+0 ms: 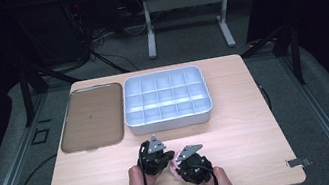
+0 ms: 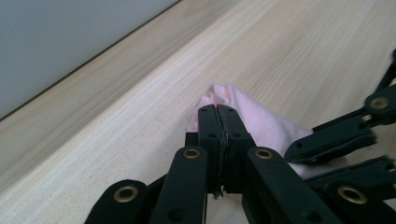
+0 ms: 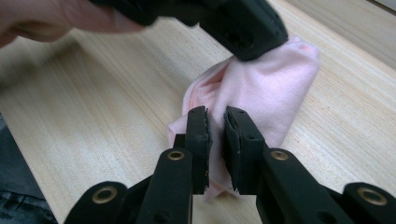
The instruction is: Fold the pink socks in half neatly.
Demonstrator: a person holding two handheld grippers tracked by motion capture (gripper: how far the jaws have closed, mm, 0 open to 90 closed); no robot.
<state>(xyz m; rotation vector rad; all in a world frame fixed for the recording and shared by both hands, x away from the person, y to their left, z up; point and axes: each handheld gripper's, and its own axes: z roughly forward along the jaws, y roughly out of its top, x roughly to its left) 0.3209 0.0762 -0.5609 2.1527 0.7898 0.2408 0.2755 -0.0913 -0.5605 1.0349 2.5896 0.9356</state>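
Observation:
A small pink cloth (image 1: 172, 167) lies bunched on the wooden table (image 1: 239, 125) near its front edge, between my two grippers. My left gripper (image 1: 164, 159) comes at it from the left. In the left gripper view its jaws (image 2: 218, 113) are pressed together at the near end of the cloth (image 2: 261, 116). My right gripper (image 1: 184, 167) comes from the right. Its jaws (image 3: 216, 117) stand almost together, with a fold of the cloth (image 3: 266, 88) between them. The left gripper's tip (image 3: 247, 32) holds the cloth's far end in the right gripper view.
A white box (image 1: 167, 123) divided into several compartments stands at the back middle of the table. A flat brown tray (image 1: 90, 117) lies to its left. Bare tabletop stretches to the right. Another table's legs (image 1: 149, 34) stand on the floor beyond.

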